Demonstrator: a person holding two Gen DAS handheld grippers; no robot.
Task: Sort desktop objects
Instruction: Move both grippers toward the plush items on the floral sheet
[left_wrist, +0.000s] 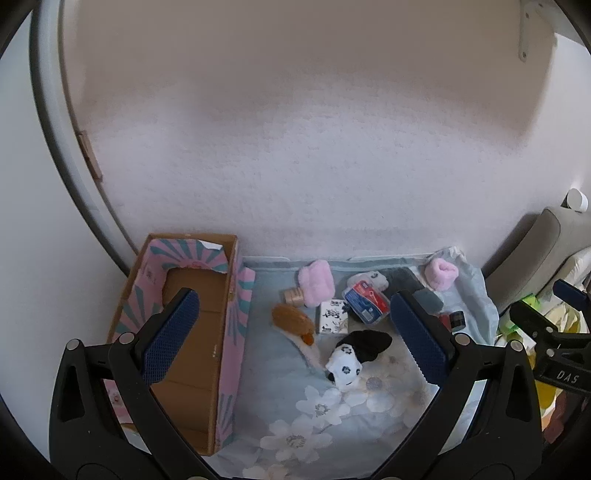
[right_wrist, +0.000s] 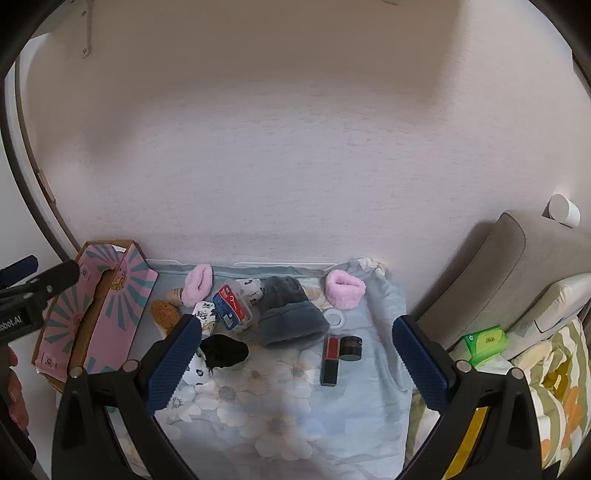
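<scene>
A pink cardboard box (left_wrist: 229, 332) stands open at the left of a floral cloth (left_wrist: 314, 413); it also shows in the right wrist view (right_wrist: 122, 306). On the cloth lie two pink fluffy rolls (left_wrist: 316, 282) (left_wrist: 441, 273), a black-and-white sock (left_wrist: 354, 356), a blue-red plastic case (left_wrist: 365, 301), a patterned card (left_wrist: 334, 317), a brown furry toy (left_wrist: 291, 317), a grey slipper (right_wrist: 291, 314), a red lipstick (right_wrist: 330, 360) and a small dark jar (right_wrist: 351, 347). My left gripper (left_wrist: 295, 339) is open and empty above the cloth. My right gripper (right_wrist: 299, 363) is open and empty.
A white wall runs behind the cloth. A grey cushion (right_wrist: 498, 273) and a green packet (right_wrist: 485, 341) sit at the right, beside patterned bedding (right_wrist: 554, 387). A small wooden spool (left_wrist: 293, 295) lies by the left pink roll.
</scene>
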